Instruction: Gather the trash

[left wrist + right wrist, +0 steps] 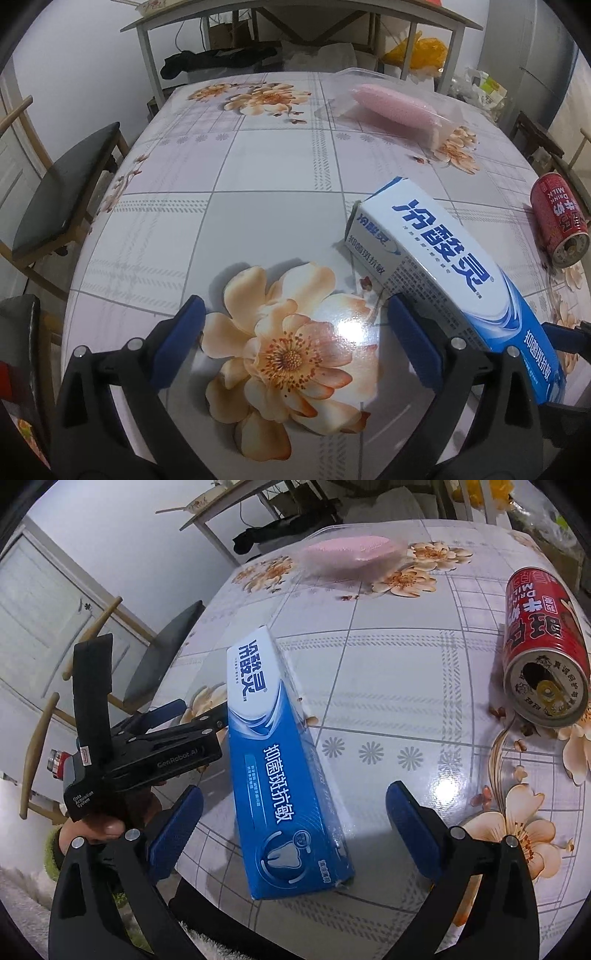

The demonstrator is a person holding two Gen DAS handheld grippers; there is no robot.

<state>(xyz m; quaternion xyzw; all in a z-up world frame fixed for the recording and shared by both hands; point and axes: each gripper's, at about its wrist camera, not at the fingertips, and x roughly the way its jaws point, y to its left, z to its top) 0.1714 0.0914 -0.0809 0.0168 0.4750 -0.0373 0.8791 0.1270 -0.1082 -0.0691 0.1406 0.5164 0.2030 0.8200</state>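
A blue-and-white toothpaste box lies flat on the table, its long axis running away from the near edge; the white end, printed with large blue characters, points toward the far side, and the blue end with a tooth emblem lies nearest the right gripper. That gripper's blue-padded jaws stand wide apart on either side of the box's near end, and neither pad touches the carton — the box sits between them, free. The left gripper hovers just beside the box, on its left; its jaws are likewise spread wide, with only the flowered tablecloth between them, and the box passes behind its right-hand finger. Seen from the right wrist, the left gripper is a black tool held by a hand in a green cuff at the table's near left edge. To the right of the box, well apart from it, a red drink can lies on its side with the opened top facing the near edge. At the far side of the table a pink sponge rests inside a clear plastic wrapper. Around the table stand a chair with a dark seat on the left and, beyond the far edge, a metal-framed shelf with dark cloth and a yellow bag beneath it.
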